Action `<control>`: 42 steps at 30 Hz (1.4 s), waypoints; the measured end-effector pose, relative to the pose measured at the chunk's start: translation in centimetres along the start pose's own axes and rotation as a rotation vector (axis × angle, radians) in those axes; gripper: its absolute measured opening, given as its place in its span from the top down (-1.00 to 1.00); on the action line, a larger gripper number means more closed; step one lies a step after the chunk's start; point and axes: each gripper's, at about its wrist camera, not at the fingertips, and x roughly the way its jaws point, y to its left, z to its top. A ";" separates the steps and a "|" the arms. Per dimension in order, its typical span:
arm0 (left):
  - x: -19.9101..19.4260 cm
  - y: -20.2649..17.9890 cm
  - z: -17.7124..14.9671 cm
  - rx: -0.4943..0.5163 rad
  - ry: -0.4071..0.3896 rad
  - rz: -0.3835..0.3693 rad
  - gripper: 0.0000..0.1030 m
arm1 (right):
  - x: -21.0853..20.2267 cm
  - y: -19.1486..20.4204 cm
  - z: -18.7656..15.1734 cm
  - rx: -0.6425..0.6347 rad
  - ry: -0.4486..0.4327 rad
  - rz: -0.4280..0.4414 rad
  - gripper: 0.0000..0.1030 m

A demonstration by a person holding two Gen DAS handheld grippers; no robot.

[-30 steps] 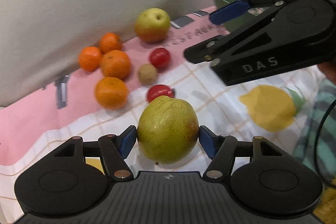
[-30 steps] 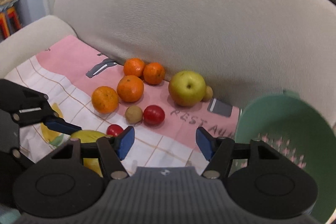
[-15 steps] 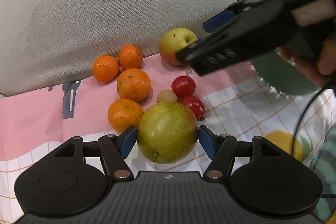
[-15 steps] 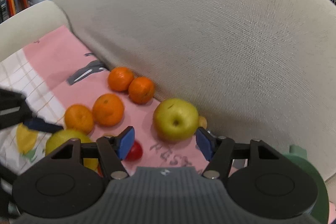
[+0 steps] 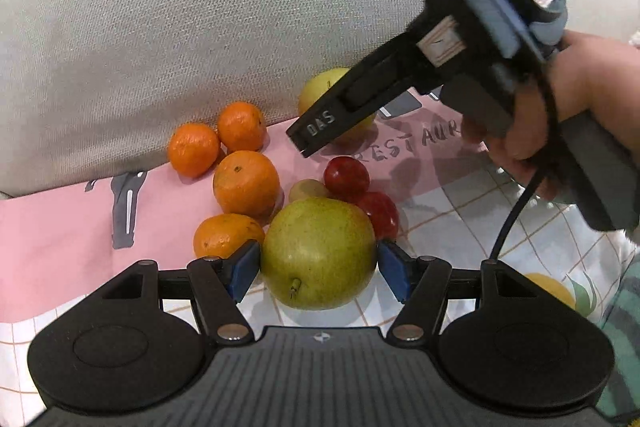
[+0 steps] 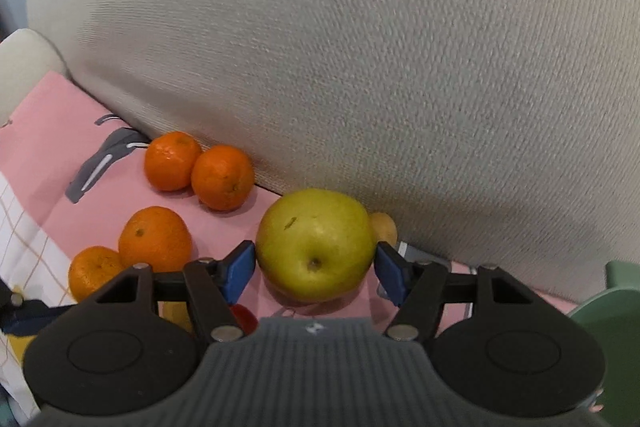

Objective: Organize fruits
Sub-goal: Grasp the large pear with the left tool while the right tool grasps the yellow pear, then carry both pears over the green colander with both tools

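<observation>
My left gripper (image 5: 318, 271) is shut on a yellow-green pear (image 5: 318, 253), its blue pads touching both sides. My right gripper (image 6: 316, 269) is open, its blue pads on either side of a green-yellow apple (image 6: 316, 243) that rests on the pink cloth (image 6: 44, 131) against the sofa back; I cannot tell if the pads touch it. Several oranges (image 6: 174, 161) lie left of the apple, also in the left wrist view (image 5: 245, 181). Two red fruits (image 5: 346, 179) and a small brownish fruit (image 5: 308, 189) lie behind the pear.
The grey sofa back (image 6: 360, 47) rises right behind the fruit. A green colander (image 6: 612, 339) sits at the right edge. A small yellowish fruit (image 6: 384, 227) hides behind the apple. The checked cloth (image 5: 460, 239) covers the seat.
My right gripper has moved forward and down until its pads sit on either side of the apple. My left gripper, still holding the pear, has moved closer to the fruit group.
</observation>
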 end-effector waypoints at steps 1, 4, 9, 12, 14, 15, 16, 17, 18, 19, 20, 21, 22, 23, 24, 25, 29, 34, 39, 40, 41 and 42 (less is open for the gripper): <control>0.1 0.0 0.1 -0.002 0.001 0.000 -0.44 | 0.1 -0.1 0.2 0.013 -0.001 0.002 -0.23; 0.0 0.3 0.0 -0.015 0.004 -0.006 -0.44 | 0.1 -0.3 0.2 0.038 0.000 0.012 -0.21; 0.0 0.2 -0.1 -0.023 0.007 0.000 -0.44 | -1.2 -0.9 -0.1 0.053 -0.006 0.036 -0.21; -0.2 0.2 0.0 -0.023 0.006 0.003 -0.44 | -2.5 -1.4 -0.5 0.066 -0.020 0.045 -0.21; -0.4 0.2 0.0 -0.024 0.006 0.006 -0.44 | -3.5 -1.8 -0.7 0.078 -0.031 0.054 -0.21; -0.4 0.2 -0.1 -0.023 0.008 0.009 -0.44 | -3.9 -1.9 -0.8 0.082 -0.037 0.058 -0.21; -0.4 0.3 -0.2 -0.024 0.010 0.012 -0.44 | -4.4 -2.0 -0.9 0.085 -0.043 0.063 -0.21; -0.5 0.4 -0.3 -0.026 0.011 0.016 -0.43 | -5.1 -2.2 -1.0 0.090 -0.050 0.068 -0.21; -0.5 0.4 -0.3 -0.032 0.014 0.020 -0.43 | -5.7 -2.3 -1.2 0.094 -0.058 0.074 -0.21; -0.6 0.5 -0.3 -0.038 0.015 0.022 -0.43 | -6.3 -2.4 -1.3 0.098 -0.066 0.079 -0.21; -0.8 0.6 -0.4 -0.043 0.014 0.023 -0.43 | -7.0 -2.5 -1.4 0.102 -0.078 0.086 -0.21; -0.9 0.7 -0.4 -0.048 0.012 0.025 -0.43 | -7.8 -2.7 -1.4 0.105 -0.087 0.093 -0.21; -1.4 0.6 -0.5 -0.051 0.008 0.029 -0.43 | -8.4 -2.7 -1.5 0.108 -0.096 0.099 -0.21; -1.7 0.7 -0.5 -0.054 0.003 0.033 -0.43 | -9.1 -2.8 -1.7 0.112 -0.107 0.106 -0.21; -1.9 0.8 -0.5 -0.054 -0.002 0.036 -0.43 | -9.8 -2.8 -1.9 0.114 -0.117 0.112 -0.21; -2.1 0.8 -0.6 -0.053 -0.005 0.039 -0.43 | -10.4 -2.9 -2.1 0.114 -0.125 0.116 -0.21; -3.7 0.5 -0.5 -0.055 -0.029 0.051 -0.43 | -12.6 -3.0 -3.0 0.131 -0.149 0.128 -0.21; -6.5 -0.3 0.0 -0.042 -0.085 0.051 -0.43 | -15.6 -3.9 -4.4 0.163 -0.186 0.138 -0.21; -8.7 -1.9 1.5 -0.011 -0.135 0.033 -0.43 | -18.6 -5.7 -6.0 0.191 -0.221 0.125 -0.21; -8.9 -2.3 1.9 -0.001 -0.144 0.026 -0.43 | -18.9 -6.0 -6.3 0.194 -0.224 0.116 -0.21; -9.1 -2.7 2.2 0.010 -0.154 0.019 -0.43 | -19.2 -6.4 -6.7 0.196 -0.225 0.105 -0.21; -9.4 -3.3 2.7 0.025 -0.163 0.010 -0.43 | -19.5 -6.8 -7.1 0.200 -0.223 0.093 -0.21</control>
